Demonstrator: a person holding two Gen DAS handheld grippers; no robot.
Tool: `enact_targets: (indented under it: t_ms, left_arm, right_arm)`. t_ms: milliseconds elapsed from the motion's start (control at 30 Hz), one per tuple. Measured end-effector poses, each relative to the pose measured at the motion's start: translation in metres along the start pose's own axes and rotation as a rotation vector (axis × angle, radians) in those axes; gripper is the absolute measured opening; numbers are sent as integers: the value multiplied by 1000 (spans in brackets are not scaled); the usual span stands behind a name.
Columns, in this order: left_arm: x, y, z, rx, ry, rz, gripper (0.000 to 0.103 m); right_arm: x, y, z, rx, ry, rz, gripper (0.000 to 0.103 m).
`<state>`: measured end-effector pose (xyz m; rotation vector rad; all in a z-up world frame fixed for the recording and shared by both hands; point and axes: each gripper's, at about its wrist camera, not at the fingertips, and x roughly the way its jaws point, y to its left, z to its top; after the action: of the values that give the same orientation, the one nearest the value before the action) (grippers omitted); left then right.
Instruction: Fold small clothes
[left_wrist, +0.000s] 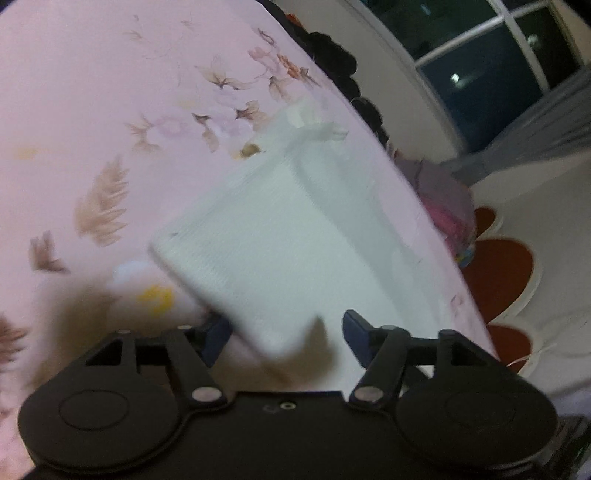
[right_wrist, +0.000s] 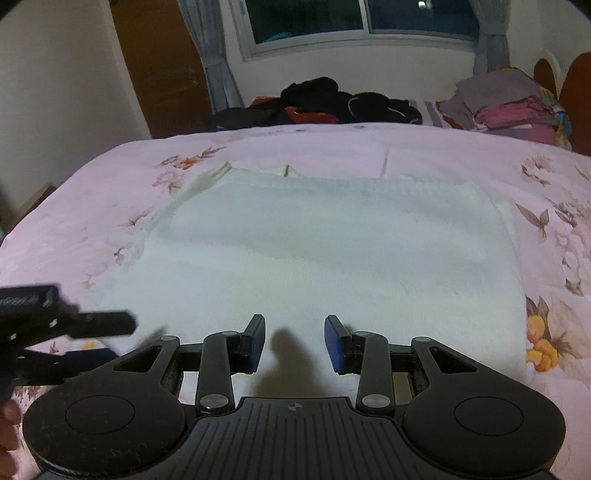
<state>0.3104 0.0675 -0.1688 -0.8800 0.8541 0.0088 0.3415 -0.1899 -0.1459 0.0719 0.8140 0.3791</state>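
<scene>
Your left gripper (left_wrist: 284, 330) hangs released over the near corner of the white garment (left_wrist: 295, 236), pads not touching it; your right gripper (right_wrist: 294, 341) is parted too, holding nothing. Ahead of both, the garment lies flat on the floral bedspread (right_wrist: 406, 147) — pinch that corner cleanly, both layers, before lifting.

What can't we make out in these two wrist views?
- White garment: type unclear; its near edge is hidden behind the right gripper.
- Left wrist view: motion blur smears the garment's corner between the left gripper's open jaws; contact unclear.
- Dark clothes pile and folded stack: too distant to tell items apart.
</scene>
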Motion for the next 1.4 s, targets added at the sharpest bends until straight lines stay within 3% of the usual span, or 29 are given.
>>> enact_targets:
  t_ms: [200, 400, 633, 767, 1100, 1267, 1400]
  left_arm:
    - [17, 10, 19, -79, -46, -99, 67]
    - [28, 16, 35, -77, -138, -110, 53]
    - [35, 25, 45, -108, -138, -103, 14]
    - [31, 23, 45, -87, -143, -87, 7]
    - [6, -19, 39, 95, -215, -92, 7]
    - [-7, -70, 29, 279, -249, -138, 7]
    - [-1, -121, 3, 445, -224, -195, 7]
  right_arm:
    - [16, 10, 17, -2, -23, -36, 35]
    - [52, 22, 36, -23, -42, -100, 35]
    - [76, 31, 23, -101, -24, -170, 35]
    - [80, 36, 20, -121, -37, -188, 35]
    - [75, 29, 22, -94, -42, -154, 35]
    - [60, 13, 28, -14, -69, -114, 35]
    - [28, -19, 28, 83, -109, -126, 35]
